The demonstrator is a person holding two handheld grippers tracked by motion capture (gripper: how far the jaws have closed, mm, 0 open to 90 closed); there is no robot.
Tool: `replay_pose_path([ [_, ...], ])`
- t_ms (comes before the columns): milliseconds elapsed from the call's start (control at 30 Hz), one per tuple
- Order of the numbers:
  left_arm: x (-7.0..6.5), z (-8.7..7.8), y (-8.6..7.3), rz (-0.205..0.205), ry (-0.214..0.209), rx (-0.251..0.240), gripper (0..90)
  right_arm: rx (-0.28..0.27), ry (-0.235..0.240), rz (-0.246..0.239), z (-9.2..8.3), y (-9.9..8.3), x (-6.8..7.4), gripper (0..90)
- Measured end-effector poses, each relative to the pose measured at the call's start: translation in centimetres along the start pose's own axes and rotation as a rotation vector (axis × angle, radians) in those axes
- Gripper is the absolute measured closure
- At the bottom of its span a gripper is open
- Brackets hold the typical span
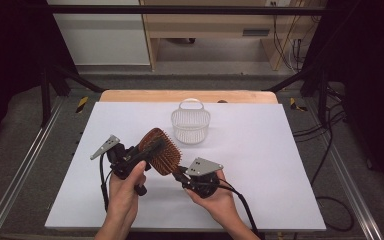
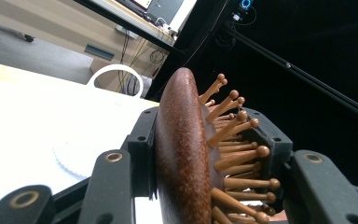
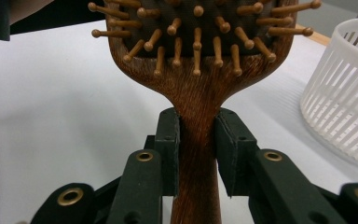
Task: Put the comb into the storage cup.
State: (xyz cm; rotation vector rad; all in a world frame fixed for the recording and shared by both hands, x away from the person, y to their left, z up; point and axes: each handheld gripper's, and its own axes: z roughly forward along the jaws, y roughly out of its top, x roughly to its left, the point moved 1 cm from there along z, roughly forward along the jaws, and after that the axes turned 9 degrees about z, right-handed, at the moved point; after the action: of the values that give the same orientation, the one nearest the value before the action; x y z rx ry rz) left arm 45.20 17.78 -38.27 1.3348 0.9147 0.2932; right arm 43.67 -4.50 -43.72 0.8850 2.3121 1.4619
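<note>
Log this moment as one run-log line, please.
left hand-held gripper: shut on hairbrush head | right hand-held gripper: shut on its handle | basket: empty, behind

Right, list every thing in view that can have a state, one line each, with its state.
Wooden hairbrush: lifted off the table, held by both grippers, bristles towards the person.
Left gripper: shut on the brush head, one jaw on its back, the other on the bristle side.
Right gripper: shut on the brush handle, just below the head.
White slatted basket: upright on the table, handle raised, nothing seen inside.
</note>
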Motion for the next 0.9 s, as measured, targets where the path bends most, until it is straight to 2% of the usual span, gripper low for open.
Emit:
replay_pose_path([
  [67,0.0,-0.1,0.0,0.004,-0.001,-0.007,51.9,0.005,0.004,0.010,0.0,0.0,0.0,64.1],
  [100,0.0,-0.1,0.1,0.001,-0.002,-0.014,51.9,0.006,-0.001,0.015,0.0,-0.1,-0.1,54.4],
  [133,0.0,-0.2,0.2,-0.002,-0.003,-0.018,51.9,0.006,-0.001,0.015,0.0,-0.1,-0.1,54.4],
  [233,0.1,-0.4,0.3,0.000,0.005,-0.025,51.8,-0.006,-0.013,0.014,-0.2,0.0,-0.2,46.6],
  [333,0.4,-0.6,0.5,0.006,0.022,-0.035,51.8,-0.017,-0.013,0.043,-0.5,0.2,-0.7,38.3],
  [400,0.7,-0.9,0.7,0.004,0.037,-0.045,51.8,-0.017,-0.012,0.061,-0.7,0.2,-1.0,36.8],
  [500,1.0,-1.3,1.0,0.000,0.045,-0.051,51.8,-0.037,0.031,0.117,-1.2,0.4,-1.5,33.8],
  [600,1.2,-1.5,1.2,-0.001,0.051,-0.061,51.8,-0.061,0.022,0.115,-1.8,0.6,-2.0,32.0],
  [700,1.4,-1.8,1.4,0.002,0.059,-0.070,51.9,-0.075,0.007,0.125,-2.4,0.6,-2.6,29.3],
  [833,1.6,-2.2,1.7,0.010,0.078,-0.089,51.9,-0.122,-0.086,0.135,-3.3,0.6,-3.7,19.9],
  [900,1.8,-2.5,1.9,0.020,0.089,-0.093,51.9,-0.155,-0.095,0.162,-3.6,0.5,-4.3,16.7],
])
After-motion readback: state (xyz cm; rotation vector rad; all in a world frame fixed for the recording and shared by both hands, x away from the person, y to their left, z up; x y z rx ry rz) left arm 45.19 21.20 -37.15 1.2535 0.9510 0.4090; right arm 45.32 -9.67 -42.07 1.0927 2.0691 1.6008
